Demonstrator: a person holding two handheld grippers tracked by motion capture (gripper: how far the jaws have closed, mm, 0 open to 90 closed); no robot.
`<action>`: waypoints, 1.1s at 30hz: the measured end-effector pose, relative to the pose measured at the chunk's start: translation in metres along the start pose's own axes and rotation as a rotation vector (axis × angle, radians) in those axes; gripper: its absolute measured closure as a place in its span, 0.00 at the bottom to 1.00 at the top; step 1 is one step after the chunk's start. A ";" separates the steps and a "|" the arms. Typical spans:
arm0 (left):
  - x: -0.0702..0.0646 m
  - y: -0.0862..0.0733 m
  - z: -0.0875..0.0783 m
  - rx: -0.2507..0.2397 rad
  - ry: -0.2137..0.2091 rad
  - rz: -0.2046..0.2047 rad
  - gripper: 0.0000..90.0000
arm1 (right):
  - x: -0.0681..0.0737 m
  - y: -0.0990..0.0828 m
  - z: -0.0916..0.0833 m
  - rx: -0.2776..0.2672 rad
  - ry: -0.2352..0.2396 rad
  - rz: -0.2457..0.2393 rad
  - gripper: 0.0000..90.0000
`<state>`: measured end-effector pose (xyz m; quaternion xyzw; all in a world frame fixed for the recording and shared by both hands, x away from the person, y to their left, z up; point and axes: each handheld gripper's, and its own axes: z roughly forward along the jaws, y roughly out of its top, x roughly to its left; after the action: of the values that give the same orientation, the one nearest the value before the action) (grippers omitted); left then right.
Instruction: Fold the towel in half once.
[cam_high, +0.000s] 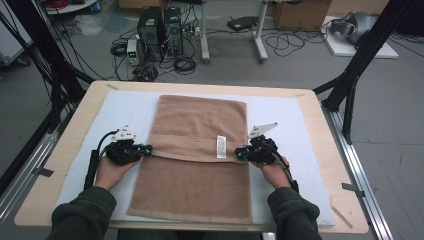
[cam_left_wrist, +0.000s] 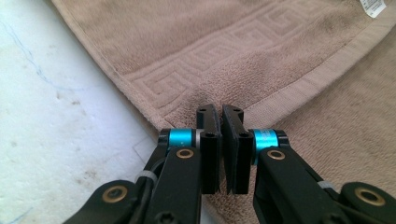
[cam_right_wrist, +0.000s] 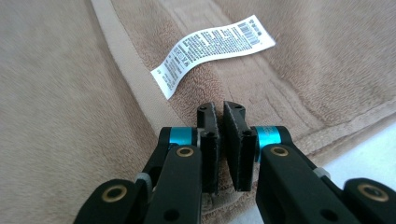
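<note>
Since the brown towel (cam_high: 195, 160), part-folded flat on the white mat (cam_high: 120, 107), is soft, limp and light, its hemmed side edges suit gripping, where the left gripper (cam_high: 148, 149) and right gripper (cam_high: 238, 152) sit closed, apparently pinching cloth.

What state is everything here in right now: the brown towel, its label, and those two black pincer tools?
Brown terry towel: lying flat on the white mat, one end folded over its middle.
White care label: lying on top of the towel, printed side up.
Left gripper: shut on the towel's folded edge at its left side.
Right gripper: shut on the towel's folded edge at its right side.
</note>
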<state>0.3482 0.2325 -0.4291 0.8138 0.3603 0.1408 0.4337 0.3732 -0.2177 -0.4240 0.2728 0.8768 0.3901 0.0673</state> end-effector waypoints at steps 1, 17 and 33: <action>0.000 0.001 -0.002 -0.002 -0.004 -0.002 0.95 | 0.000 0.001 -0.003 -0.015 0.006 0.008 0.94; -0.029 -0.010 -0.041 -0.016 -0.047 0.047 0.94 | 0.032 -0.002 -0.037 -0.060 0.087 -0.033 0.94; -0.064 -0.043 -0.068 -0.025 -0.069 0.072 0.94 | 0.075 -0.030 -0.048 -0.069 0.108 -0.078 0.94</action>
<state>0.2468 0.2440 -0.4188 0.8252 0.3138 0.1325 0.4505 0.2814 -0.2249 -0.4055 0.2148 0.8752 0.4313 0.0445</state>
